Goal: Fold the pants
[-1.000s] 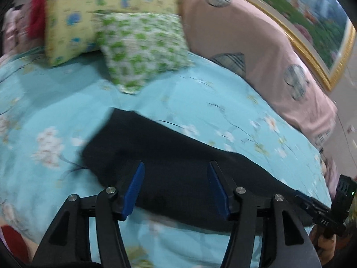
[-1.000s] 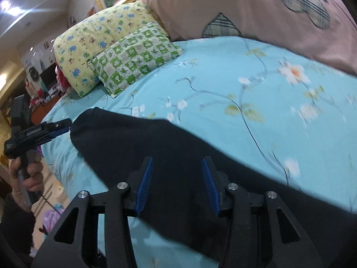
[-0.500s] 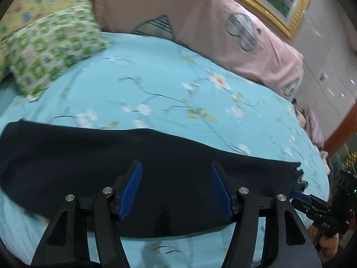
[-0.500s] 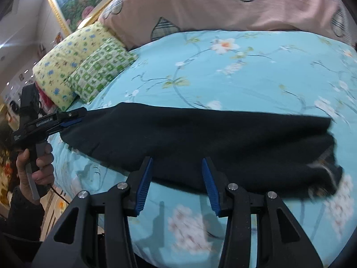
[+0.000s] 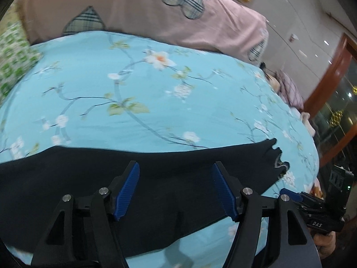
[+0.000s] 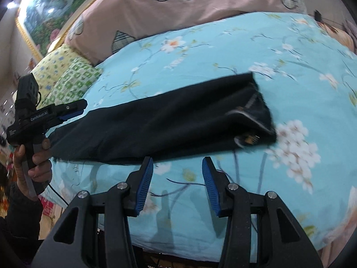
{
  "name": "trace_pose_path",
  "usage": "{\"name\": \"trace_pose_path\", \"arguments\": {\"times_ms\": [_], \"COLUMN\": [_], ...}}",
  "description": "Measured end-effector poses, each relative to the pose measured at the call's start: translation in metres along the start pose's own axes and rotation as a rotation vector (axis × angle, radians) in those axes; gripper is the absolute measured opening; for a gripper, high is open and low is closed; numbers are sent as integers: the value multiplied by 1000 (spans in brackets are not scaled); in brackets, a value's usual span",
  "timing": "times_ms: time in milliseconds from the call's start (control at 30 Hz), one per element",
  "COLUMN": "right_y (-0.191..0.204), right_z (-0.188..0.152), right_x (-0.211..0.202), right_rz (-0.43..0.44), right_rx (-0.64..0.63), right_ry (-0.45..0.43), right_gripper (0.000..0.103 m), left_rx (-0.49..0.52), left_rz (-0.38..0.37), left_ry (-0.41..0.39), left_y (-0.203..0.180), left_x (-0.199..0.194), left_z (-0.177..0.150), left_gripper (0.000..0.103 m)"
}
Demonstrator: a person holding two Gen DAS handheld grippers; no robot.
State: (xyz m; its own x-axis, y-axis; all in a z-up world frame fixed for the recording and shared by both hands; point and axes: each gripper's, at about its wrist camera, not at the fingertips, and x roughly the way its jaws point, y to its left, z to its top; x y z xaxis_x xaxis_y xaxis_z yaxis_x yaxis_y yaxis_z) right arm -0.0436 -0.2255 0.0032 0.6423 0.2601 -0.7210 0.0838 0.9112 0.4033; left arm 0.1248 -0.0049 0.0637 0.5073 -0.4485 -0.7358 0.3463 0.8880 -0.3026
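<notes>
Dark navy pants (image 6: 169, 120) lie flat in a long strip across the blue floral bedsheet (image 6: 223, 51), waistband end (image 6: 256, 120) to the right. In the left wrist view the pants (image 5: 89, 178) run under my open, empty left gripper (image 5: 176, 178), waistband end (image 5: 276, 156) at the right. My right gripper (image 6: 177, 172) is open and empty, just in front of the pants' near edge. The left gripper also shows in the right wrist view (image 6: 73, 109), at the leg end of the pants. The right gripper's tip shows in the left wrist view (image 5: 290, 195).
A pink quilt with plaid heart patches (image 5: 156, 15) lies along the far side of the bed. Yellow and green patterned pillows (image 6: 67, 76) sit at the left. A framed picture (image 6: 44, 15) hangs behind. The bed's near edge (image 6: 200, 252) is just below my right gripper.
Both views have swung toward the right end of the bed. The right gripper has pulled back off the pants to their near edge. The pants lie laid out straighter.
</notes>
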Motion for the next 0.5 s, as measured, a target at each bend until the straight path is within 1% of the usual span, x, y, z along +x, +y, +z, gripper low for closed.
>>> {"name": "trace_pose_path", "arguments": {"times_ms": [33,67,133,200,267,367,433,500], "right_y": [-4,-8,-16,-23,-27,-34,-39,-44], "right_z": [0,0,0,1,3,6,5,5], "right_x": [0,0,-1,-4,-3,5,8,8], "right_rz": [-9,-19,-46,-44,-27,-23,-7,2], "right_rx": [18,40,84,121,153,210,261,306], "right_ry": [-1,-4,-12,-25,-26,-4,-3,-21], "right_gripper": [50,57,63,63,63,63,63,63], "left_rx": [8,17,40,64,96,150,185,221], "left_rz": [-10,-16,-28,-33,-57,-94,-102,-99], "left_ry": [10,18,37,50,72,118,142,163], "left_y": [-5,-10,-19,-29,-39,-51,-58,-65], "left_x": [5,10,20,27,36,48,56,66], "left_z": [2,6,10,14,18,22,24,26], "left_gripper": [69,70,71,71,72,74,74,74]}}
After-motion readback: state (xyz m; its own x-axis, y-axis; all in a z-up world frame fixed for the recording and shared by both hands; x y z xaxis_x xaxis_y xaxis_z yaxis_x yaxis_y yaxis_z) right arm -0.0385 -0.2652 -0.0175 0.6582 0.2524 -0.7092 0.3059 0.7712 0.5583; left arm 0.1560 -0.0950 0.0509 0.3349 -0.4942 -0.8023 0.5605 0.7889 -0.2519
